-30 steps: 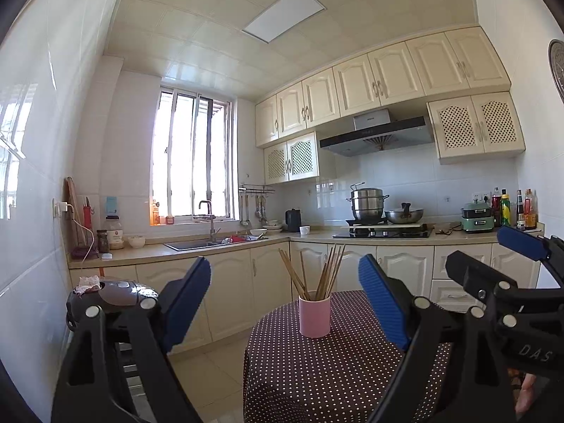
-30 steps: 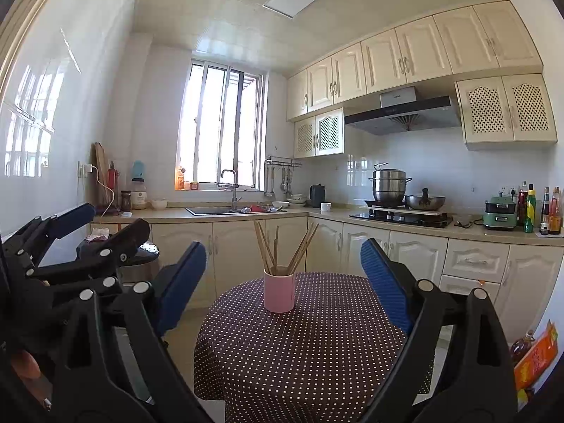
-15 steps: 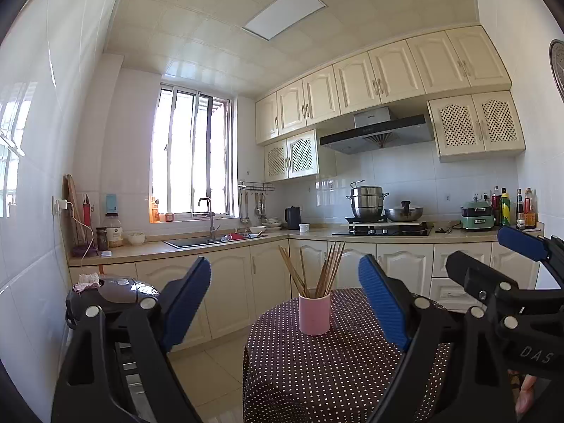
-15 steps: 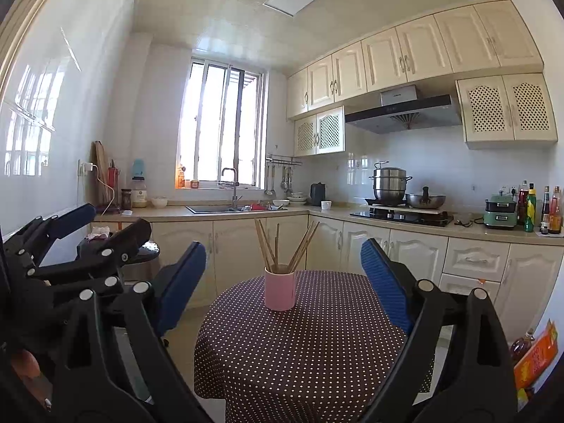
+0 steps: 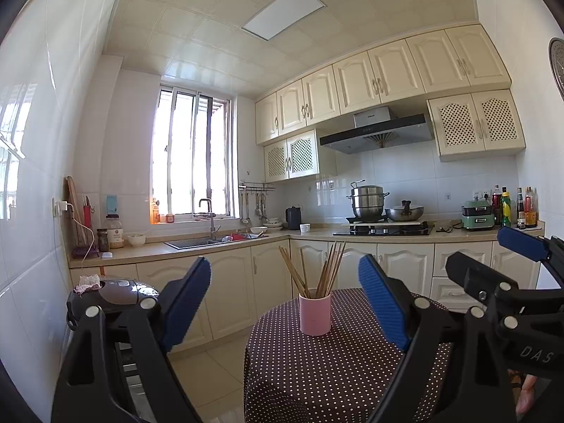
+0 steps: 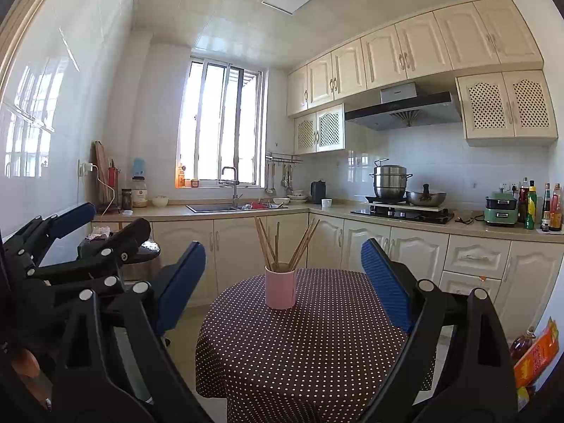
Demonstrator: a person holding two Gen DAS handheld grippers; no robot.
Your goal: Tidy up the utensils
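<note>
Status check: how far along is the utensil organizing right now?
Done: the chopsticks already stand in the pink cup on the dotted table.
In hand: nothing; the left gripper and right gripper are open, short of the cup.
Left: no loose utensils are visible on the table.

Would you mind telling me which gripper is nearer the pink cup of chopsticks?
Neither clearly. The left gripper and right gripper both hang open short of the pink cup, side by side.
</note>
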